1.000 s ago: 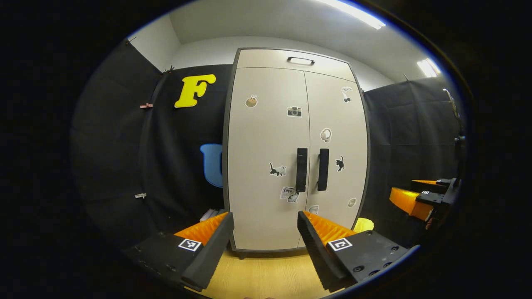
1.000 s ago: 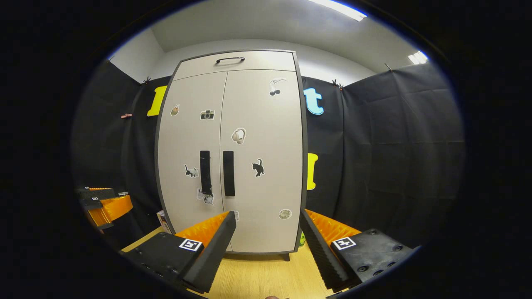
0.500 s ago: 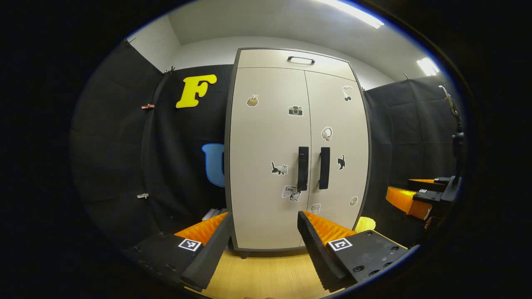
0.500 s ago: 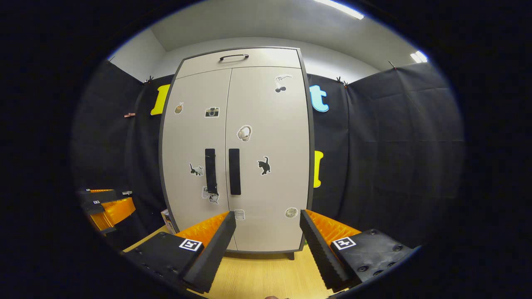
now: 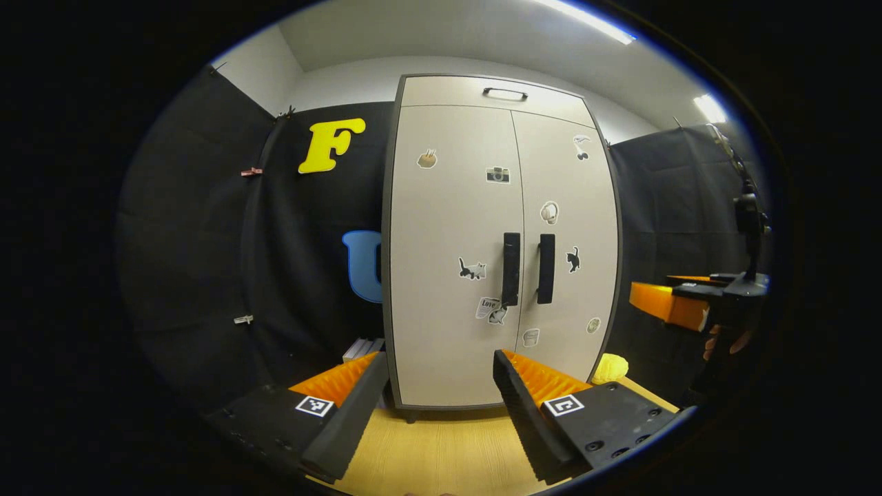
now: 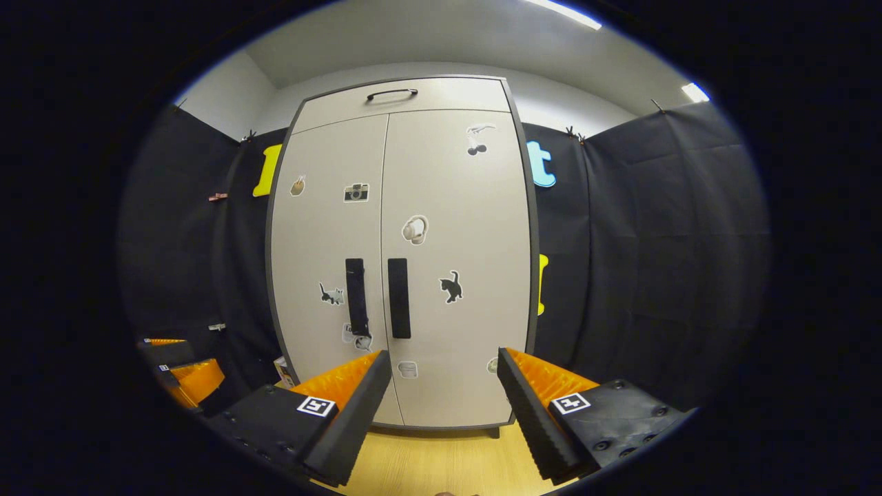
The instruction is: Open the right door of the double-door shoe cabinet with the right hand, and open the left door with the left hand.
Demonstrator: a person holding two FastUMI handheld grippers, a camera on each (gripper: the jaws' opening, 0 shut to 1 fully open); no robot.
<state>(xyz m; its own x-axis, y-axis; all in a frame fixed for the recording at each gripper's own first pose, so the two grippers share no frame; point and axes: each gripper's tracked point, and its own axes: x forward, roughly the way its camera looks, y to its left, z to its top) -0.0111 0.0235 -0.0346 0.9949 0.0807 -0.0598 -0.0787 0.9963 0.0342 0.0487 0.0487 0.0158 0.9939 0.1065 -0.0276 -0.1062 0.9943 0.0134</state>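
The shoe cabinet (image 5: 455, 275) has smooth, matt panels; its 2 door handles (image 5: 510, 269) look like matt plastic. At 6 o'clock lies a wood-grain floor (image 5: 441, 455). Matt cloth (image 6: 654, 262) hangs at 3 o'clock.

In the left gripper view, the left gripper (image 5: 437, 386) sits at the bottom centre of the frame, jaws spread wide and gripping nothing. In the right gripper view, the right gripper (image 6: 441, 386) sits at the bottom centre, jaws likewise parted and bare. The left gripper view also catches the right gripper at the right edge, with a hand (image 5: 723, 341) gripping it from below.
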